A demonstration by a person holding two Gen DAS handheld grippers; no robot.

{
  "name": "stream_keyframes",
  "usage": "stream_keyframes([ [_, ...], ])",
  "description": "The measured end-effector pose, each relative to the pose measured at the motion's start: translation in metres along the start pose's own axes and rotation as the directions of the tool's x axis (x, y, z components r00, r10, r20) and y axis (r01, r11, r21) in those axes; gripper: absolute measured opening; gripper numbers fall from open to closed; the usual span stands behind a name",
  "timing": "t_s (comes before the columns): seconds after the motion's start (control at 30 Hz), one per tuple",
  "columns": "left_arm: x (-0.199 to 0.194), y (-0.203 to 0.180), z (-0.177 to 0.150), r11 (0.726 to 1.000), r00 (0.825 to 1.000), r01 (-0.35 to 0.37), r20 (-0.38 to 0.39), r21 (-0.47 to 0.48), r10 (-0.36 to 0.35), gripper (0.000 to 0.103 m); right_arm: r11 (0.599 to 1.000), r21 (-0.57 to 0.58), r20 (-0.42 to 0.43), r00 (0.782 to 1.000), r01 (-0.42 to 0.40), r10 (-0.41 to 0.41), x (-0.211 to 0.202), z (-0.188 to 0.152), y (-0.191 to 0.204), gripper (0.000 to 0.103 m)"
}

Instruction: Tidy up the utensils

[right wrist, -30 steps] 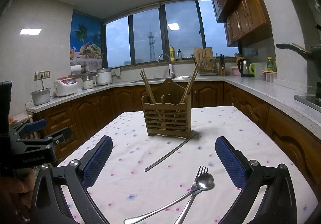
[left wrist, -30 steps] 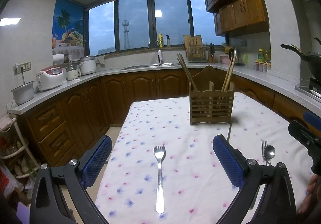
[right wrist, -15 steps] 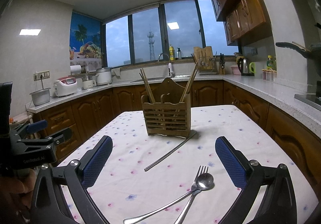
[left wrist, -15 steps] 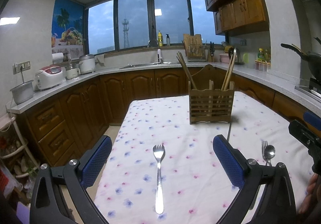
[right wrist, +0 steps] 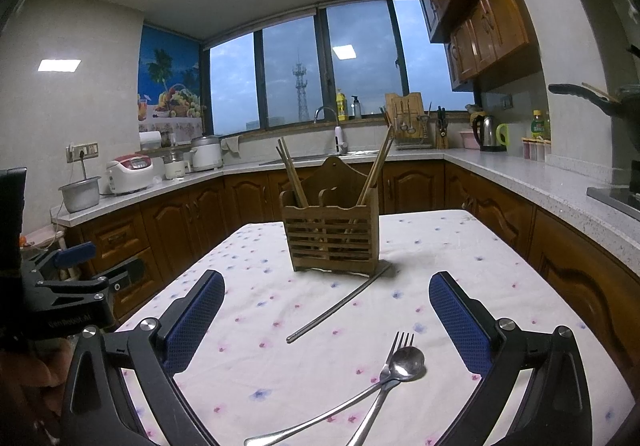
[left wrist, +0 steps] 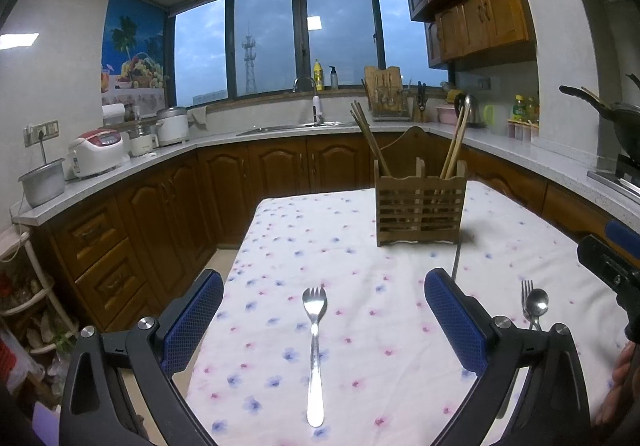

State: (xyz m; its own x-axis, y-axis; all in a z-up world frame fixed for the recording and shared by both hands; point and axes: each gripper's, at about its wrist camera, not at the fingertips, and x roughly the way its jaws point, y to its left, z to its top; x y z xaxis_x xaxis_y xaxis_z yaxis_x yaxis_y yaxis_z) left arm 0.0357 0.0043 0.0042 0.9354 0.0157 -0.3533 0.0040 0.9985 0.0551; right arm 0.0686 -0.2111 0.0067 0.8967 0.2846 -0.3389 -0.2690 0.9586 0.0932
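Observation:
A wooden utensil holder [left wrist: 420, 210] with chopsticks stands on the flowered tablecloth; it also shows in the right wrist view [right wrist: 332, 236]. A steel fork [left wrist: 315, 346] lies between the fingers of my open, empty left gripper [left wrist: 320, 310]. In the right wrist view a spoon [right wrist: 402, 362] lies crossed over a second fork [right wrist: 394, 346] between the fingers of my open, empty right gripper [right wrist: 326, 310]. A steel chopstick [right wrist: 336, 306] lies on the cloth from the holder's base toward me. The spoon and second fork [left wrist: 534, 302] show at the right in the left wrist view.
The table [left wrist: 360, 258] stands in a kitchen with wooden cabinets and a counter on three sides. Rice cookers [left wrist: 96, 152] stand on the left counter. A wok [left wrist: 624, 122] is on the right. The right gripper's body [left wrist: 612, 270] shows at the right edge.
Almost nothing has changed. Both grippers stay open and hover in place, and the utensils have not moved.

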Motion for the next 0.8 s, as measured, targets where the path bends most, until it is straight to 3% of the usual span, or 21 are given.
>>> stream_keyframes([
  [0.8, 0.0035, -0.0018, 0.0024, 1.0, 1.0, 0.009, -0.005, -0.004, -0.009, 0.102, 1.0, 0.003, 0.0, 1.0, 0.0, 0.0, 0.0005, 0.0007, -0.0016, 0.103],
])
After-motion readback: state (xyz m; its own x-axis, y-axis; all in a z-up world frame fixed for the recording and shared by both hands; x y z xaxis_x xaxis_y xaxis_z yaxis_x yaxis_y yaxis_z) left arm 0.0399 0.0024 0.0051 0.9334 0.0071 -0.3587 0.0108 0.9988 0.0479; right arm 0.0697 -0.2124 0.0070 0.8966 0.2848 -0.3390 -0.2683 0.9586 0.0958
